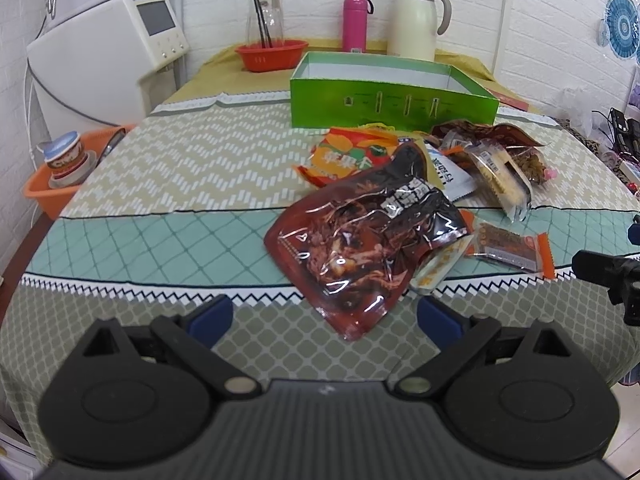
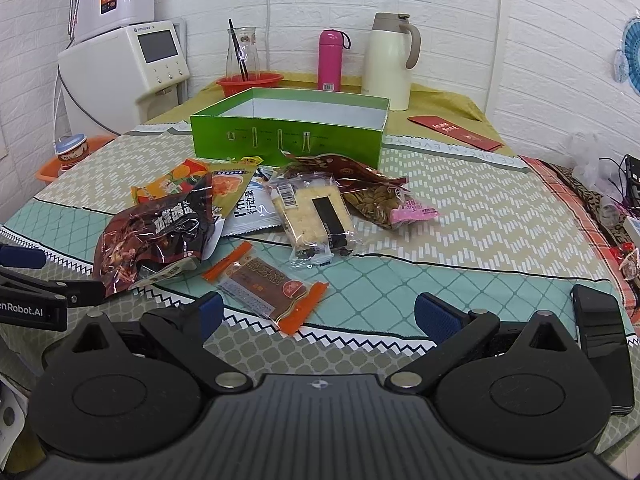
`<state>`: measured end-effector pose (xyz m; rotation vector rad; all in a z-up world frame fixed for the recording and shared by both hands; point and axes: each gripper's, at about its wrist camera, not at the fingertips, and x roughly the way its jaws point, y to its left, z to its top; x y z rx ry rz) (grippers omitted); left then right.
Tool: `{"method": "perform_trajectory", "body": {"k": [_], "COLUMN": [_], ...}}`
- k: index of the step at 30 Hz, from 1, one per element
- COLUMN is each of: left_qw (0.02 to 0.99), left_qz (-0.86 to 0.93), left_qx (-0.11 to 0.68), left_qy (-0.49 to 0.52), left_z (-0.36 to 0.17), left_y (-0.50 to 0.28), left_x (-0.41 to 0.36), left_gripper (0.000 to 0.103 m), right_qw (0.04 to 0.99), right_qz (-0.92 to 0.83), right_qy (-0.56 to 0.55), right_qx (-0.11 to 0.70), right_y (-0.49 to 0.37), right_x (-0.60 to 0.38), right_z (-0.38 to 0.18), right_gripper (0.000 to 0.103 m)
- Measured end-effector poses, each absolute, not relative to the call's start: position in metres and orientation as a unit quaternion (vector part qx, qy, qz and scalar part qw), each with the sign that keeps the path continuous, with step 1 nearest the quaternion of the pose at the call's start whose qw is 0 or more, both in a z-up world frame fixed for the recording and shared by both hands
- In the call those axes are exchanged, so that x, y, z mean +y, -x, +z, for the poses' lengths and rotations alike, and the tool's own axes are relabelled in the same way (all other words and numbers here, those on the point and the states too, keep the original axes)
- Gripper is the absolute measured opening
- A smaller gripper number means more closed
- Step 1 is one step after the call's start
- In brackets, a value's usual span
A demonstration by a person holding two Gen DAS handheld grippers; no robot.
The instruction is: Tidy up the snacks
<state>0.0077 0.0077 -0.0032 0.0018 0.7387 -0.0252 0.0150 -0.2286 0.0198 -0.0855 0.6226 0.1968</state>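
On the patterned tablecloth (image 2: 480, 216), an open green cardboard box (image 2: 288, 140) stands behind a heap of snacks led by a dark red glossy pouch (image 1: 368, 248), while the left gripper (image 1: 324, 316) and right gripper (image 2: 318, 312) hover wide apart, empty.

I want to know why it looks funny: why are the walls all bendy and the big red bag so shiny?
In both wrist views the fisheye lens bows the brick wall and the tablecloth's edges, and darkens the picture corners. In the left wrist view, white glare streaks the glossy dark red snack bag; in the right wrist view the clear cracker pack glints too. Shadows are soft, and both views look sharp.
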Motion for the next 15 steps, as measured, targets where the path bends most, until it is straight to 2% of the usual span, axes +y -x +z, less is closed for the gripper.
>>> {"method": "perform_trajectory", "body": {"k": [15], "left_qw": [0.932], "left_qz": [-0.012], "left_qx": [0.362], "left_qy": [0.002], "left_z": [-0.0030], "left_y": [-0.0072], "left_x": [0.0076], "left_gripper": [0.098], "right_qw": [0.946], "right_qz": [0.098], "right_qy": [0.044], "right_qx": [0.308], "right_y": [-0.0149], "right_x": [-0.2272], "right_z": [0.0185], "right_gripper": [0.103]}}
